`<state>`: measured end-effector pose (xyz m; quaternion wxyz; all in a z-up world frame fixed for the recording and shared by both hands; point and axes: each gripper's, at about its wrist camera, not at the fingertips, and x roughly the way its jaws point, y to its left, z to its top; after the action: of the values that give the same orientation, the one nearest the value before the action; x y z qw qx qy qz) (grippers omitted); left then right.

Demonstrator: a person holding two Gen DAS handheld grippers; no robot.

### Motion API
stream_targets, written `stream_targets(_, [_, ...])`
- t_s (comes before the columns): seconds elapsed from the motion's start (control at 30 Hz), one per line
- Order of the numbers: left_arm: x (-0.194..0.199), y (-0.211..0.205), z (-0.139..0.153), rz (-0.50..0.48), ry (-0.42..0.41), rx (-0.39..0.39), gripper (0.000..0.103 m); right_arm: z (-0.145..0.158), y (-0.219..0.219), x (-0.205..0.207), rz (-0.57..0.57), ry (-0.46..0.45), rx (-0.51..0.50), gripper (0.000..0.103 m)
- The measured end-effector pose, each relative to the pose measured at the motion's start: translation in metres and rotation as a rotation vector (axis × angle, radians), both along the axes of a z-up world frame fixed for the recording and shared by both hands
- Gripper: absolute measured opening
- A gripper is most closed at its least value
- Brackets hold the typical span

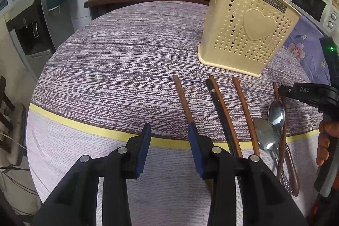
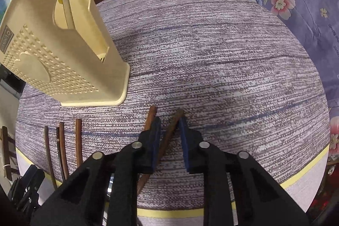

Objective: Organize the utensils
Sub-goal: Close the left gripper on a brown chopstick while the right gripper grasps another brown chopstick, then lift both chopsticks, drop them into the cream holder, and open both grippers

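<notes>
Left tongs (image 1: 169, 130) gape empty over woven cloth (image 1: 116, 69); right tongs (image 2: 168, 123) bracket slim wooden chopstick (image 2: 169, 132), unpinched.

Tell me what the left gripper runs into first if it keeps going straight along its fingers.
Probably the striped tablecloth: the left gripper points down at bare cloth between its pads. The nearest brown chopstick lies just beside the right-hand pad and might be brushed; depth is hard to judge. The cream holder stands well off to the right.
</notes>
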<state>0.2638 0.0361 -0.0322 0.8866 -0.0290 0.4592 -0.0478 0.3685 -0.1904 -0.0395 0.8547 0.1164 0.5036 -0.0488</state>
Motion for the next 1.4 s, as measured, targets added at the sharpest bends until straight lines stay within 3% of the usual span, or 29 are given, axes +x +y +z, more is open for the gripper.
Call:
stream_targets(0.23, [0.019,-0.005,-0.003,0.004,0.05,-0.047,0.037,-0.001,-0.009,0.009,0.015,-0.008,0.066,0.013])
stream_targets(0.43, [0.041,-0.02,-0.008,0.024,0.055,0.017,0.037,0.007,-0.02,0.004,0.014,-0.058,0.147,0.012])
stream_targets(0.5, [0.048,-0.023,-0.007,0.029,0.059,0.021,0.031,0.014,-0.021,-0.001,0.017,-0.085,0.166,0.011])
stream_targets(0.57, [0.053,-0.025,-0.007,0.038,0.061,0.042,0.015,0.021,-0.024,-0.007,0.018,-0.113,0.204,0.011])
stream_targets(0.63, [0.057,-0.028,-0.007,0.037,0.064,0.056,0.01,0.028,-0.027,-0.012,0.029,-0.143,0.257,0.01])
stream_targets(0.77, [0.06,-0.033,-0.007,0.033,0.056,0.067,0.008,0.045,-0.023,-0.029,0.06,-0.197,0.311,0.009])
stream_targets(0.87, [0.061,-0.028,-0.005,0.038,0.058,0.014,0.008,0.057,-0.021,-0.041,0.096,-0.236,0.339,0.009])
stream_targets(1.07, [0.035,-0.022,0.03,0.03,-0.049,-0.043,0.008,0.092,-0.019,-0.074,0.188,-0.345,0.385,0.008])
stream_targets(1.4, [-0.038,-0.002,0.125,-0.039,-0.303,-0.122,0.008,0.16,-0.025,-0.144,0.359,-0.524,0.369,0.008])
